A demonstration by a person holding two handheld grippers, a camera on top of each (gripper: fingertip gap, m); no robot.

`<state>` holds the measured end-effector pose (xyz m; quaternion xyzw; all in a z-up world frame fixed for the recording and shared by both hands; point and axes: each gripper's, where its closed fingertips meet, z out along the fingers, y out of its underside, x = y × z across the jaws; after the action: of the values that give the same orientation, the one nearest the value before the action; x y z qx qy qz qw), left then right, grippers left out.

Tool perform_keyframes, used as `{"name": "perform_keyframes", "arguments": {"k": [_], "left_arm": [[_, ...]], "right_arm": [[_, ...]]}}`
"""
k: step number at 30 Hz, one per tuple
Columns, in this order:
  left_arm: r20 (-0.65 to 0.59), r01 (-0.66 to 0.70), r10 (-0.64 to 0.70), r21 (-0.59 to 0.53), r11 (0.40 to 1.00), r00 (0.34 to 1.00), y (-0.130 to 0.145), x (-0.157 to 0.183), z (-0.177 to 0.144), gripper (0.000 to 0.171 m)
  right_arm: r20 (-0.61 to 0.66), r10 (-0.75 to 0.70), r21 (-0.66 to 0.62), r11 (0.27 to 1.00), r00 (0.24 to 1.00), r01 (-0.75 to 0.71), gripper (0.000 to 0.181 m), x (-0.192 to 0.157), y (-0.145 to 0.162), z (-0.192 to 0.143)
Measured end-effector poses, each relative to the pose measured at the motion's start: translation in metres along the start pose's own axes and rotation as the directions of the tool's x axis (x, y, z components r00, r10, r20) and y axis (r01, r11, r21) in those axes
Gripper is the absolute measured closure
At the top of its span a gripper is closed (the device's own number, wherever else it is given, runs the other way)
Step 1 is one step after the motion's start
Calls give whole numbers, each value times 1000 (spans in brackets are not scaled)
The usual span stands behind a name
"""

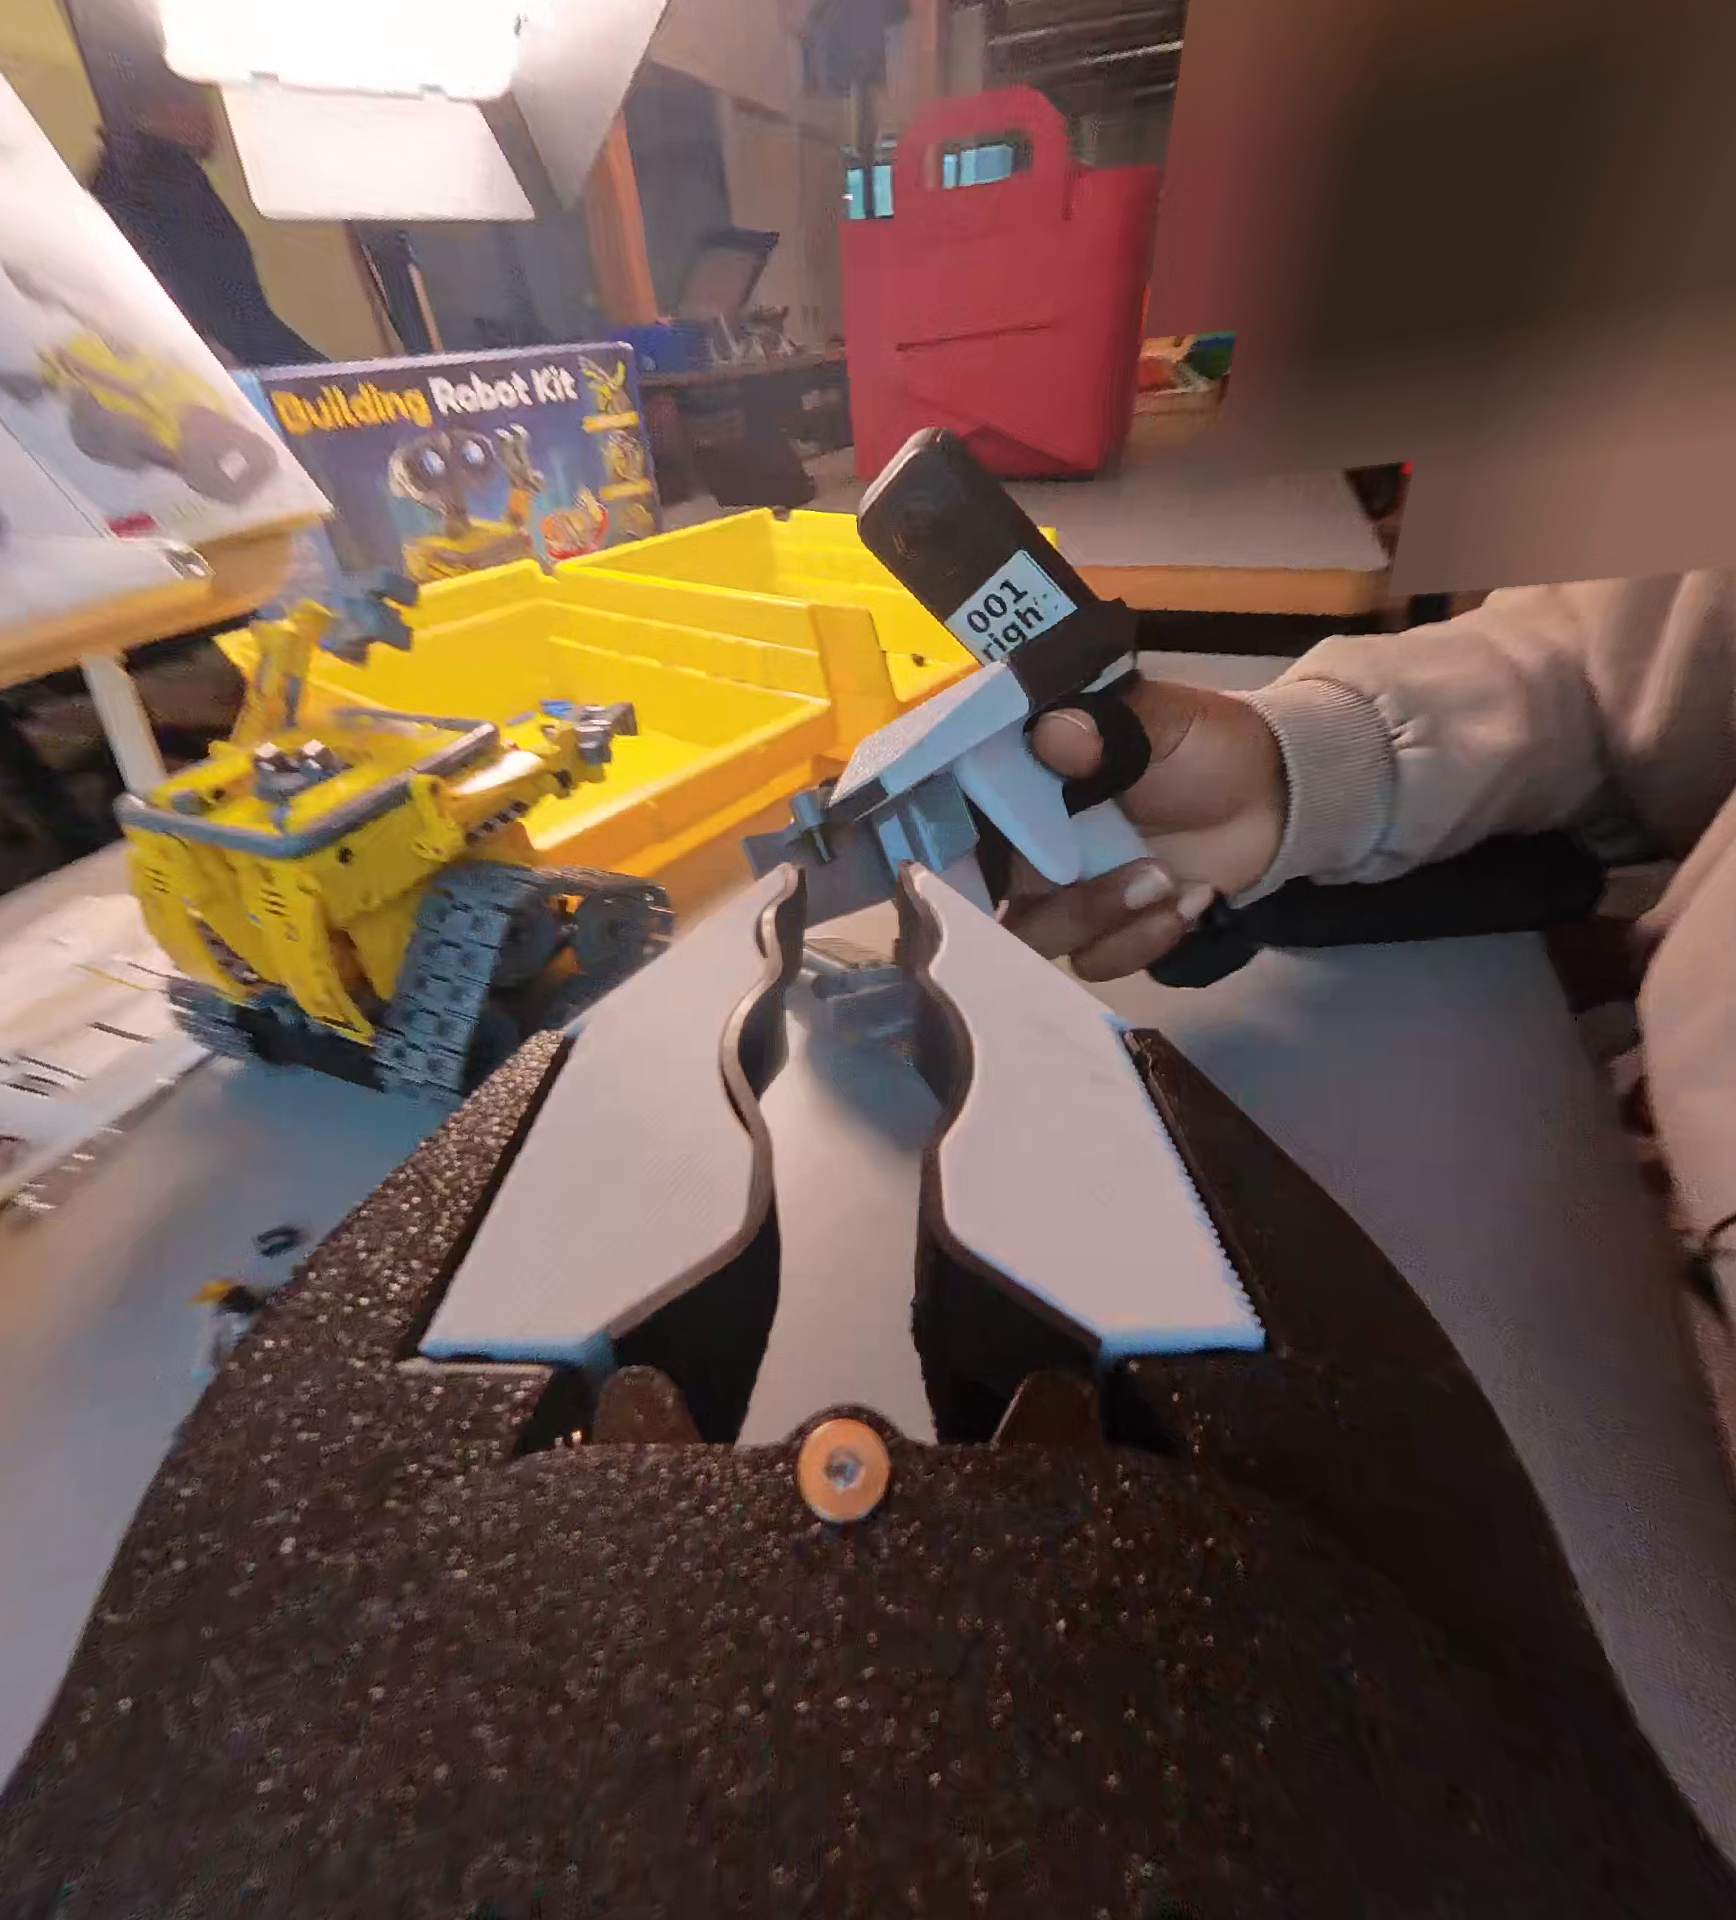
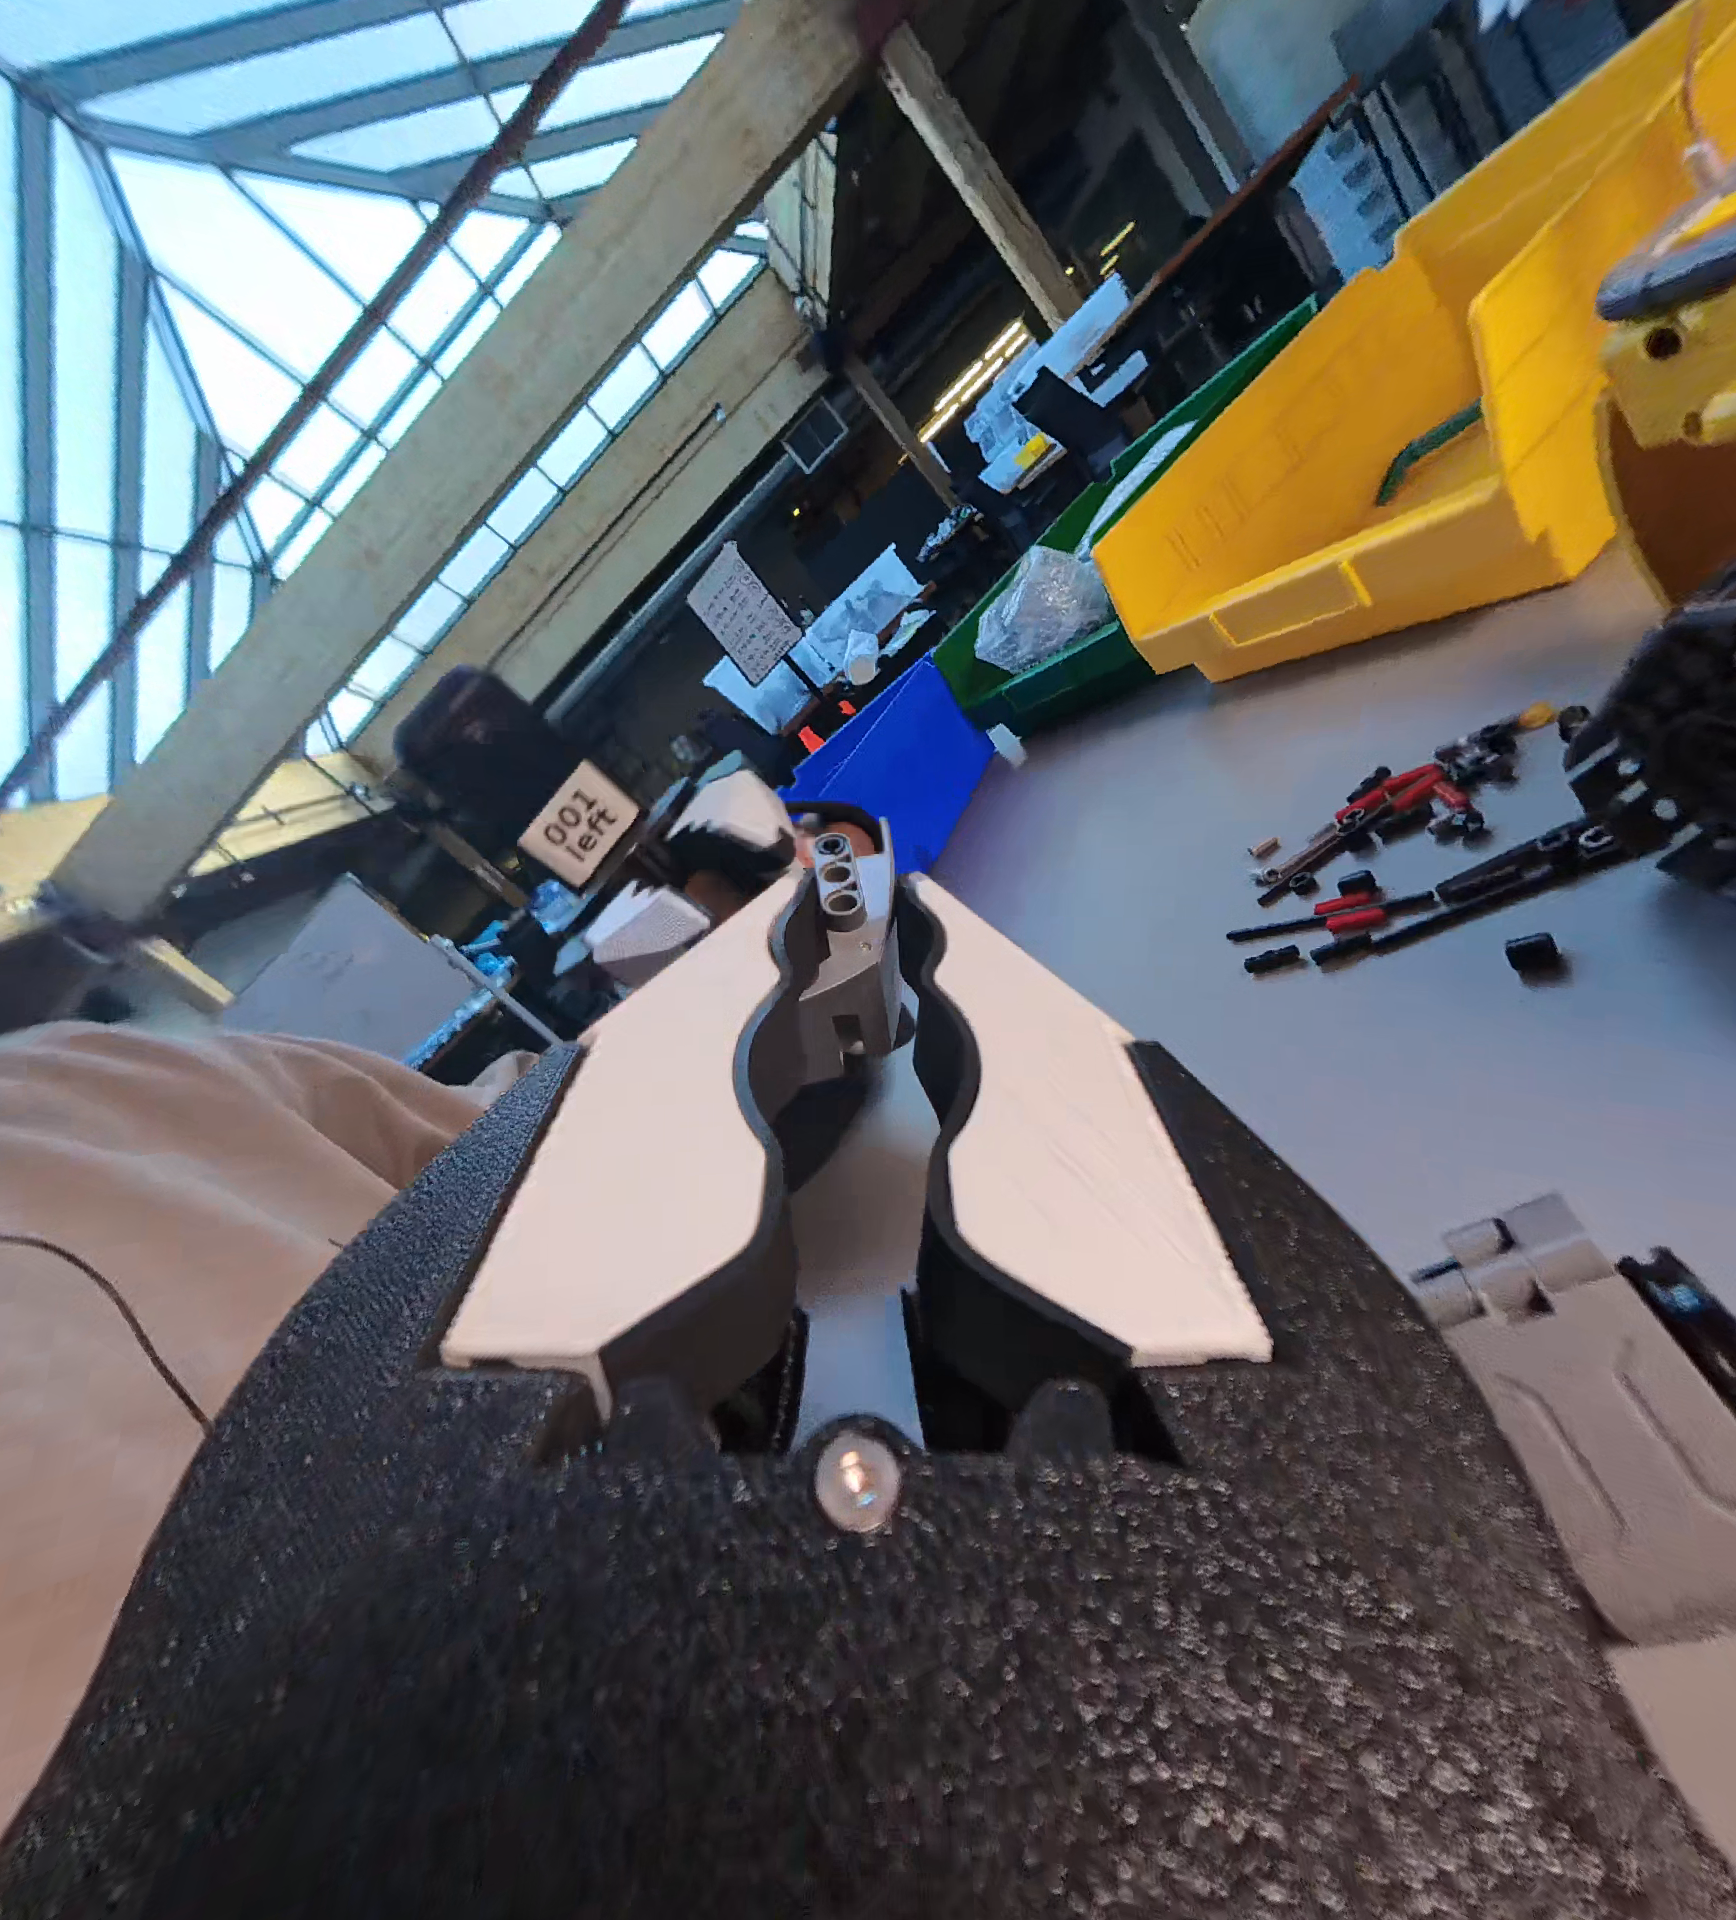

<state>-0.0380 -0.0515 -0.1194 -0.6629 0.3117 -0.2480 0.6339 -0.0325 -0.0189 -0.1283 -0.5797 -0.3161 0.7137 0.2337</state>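
The left gripper [image 1: 851, 894] is raised, its jaws parted with nothing between them. The right gripper [image 2: 848, 899], held in a hand [image 1: 1170, 821], is clamped, tips meeting the left's.

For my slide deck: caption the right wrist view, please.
Right gripper shut on a grey building-kit piece above a grey table strewn with red and black pins, yellow bins behind.
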Motion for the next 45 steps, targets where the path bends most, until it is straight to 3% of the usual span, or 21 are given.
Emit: {"name": "perform_keyframes", "arguments": {"k": [3, 10, 11, 21, 27, 34, 35, 36, 37, 38, 41, 45], "left_arm": [[98, -149, 155, -68, 986, 983, 7, -3, 4, 159], [203, -116, 141, -131, 985, 969, 18, -19, 15, 161], [216, -112, 139, -131, 985, 967, 18, -21, 15, 167], [172, -172, 213, -221, 960, 962, 25, -17, 11, 170], [178, -162, 191, -168, 973, 965, 11, -17, 11, 171], [120, -35, 44, -79, 996, 992, -3, -16, 9, 171], [143, -29, 35, -48, 998, 989, -8, -21, 3, 170], [174, 7, -7, -3, 1000, 985, -16, -32, -13, 170], [179, 35, -40, 34, 999, 983, -22, -38, -26, 171], [164, 21, -22, 9, 1000, 986, -18, -35, -30, 170], [89, 27, -19, -89, 996, 996, 4, -23, -7, 169], [82, 28, -14, -168, 985, 996, 27, -28, 0, 169]], "right_arm": [[-3, 135, 44, 990, 991, -135, 167, 4, 2, 5], [-25, 169, 109, 980, 985, -166, 168, 3, 9, 18], [-22, 173, 119, 978, 985, -170, 168, 3, 9, 18], [-86, 0, 13, 1000, 996, 2, 167, 3, 16, 17], [-23, 94, 108, 990, 995, -91, 169, -6, 4, 17], [7, 109, 140, 984, 994, -109, 169, -13, -7, 18], [-43, 152, 320, 938, 987, -131, 170, 6, -40, -5], [-56, 187, 418, 897, 981, -147, 170, 24, -71, -36], [-138, 99, 459, 888, 986, -25, 168, 30, -89, -59], [-194, -13, 380, 921, 981, 87, 168, 21, -80, -54], [-101, -60, 275, 958, 993, 86, 168, 0, -49, -17], [-140, -212, 134, 964, 967, 231, 167, 5, -44, -12]]}}
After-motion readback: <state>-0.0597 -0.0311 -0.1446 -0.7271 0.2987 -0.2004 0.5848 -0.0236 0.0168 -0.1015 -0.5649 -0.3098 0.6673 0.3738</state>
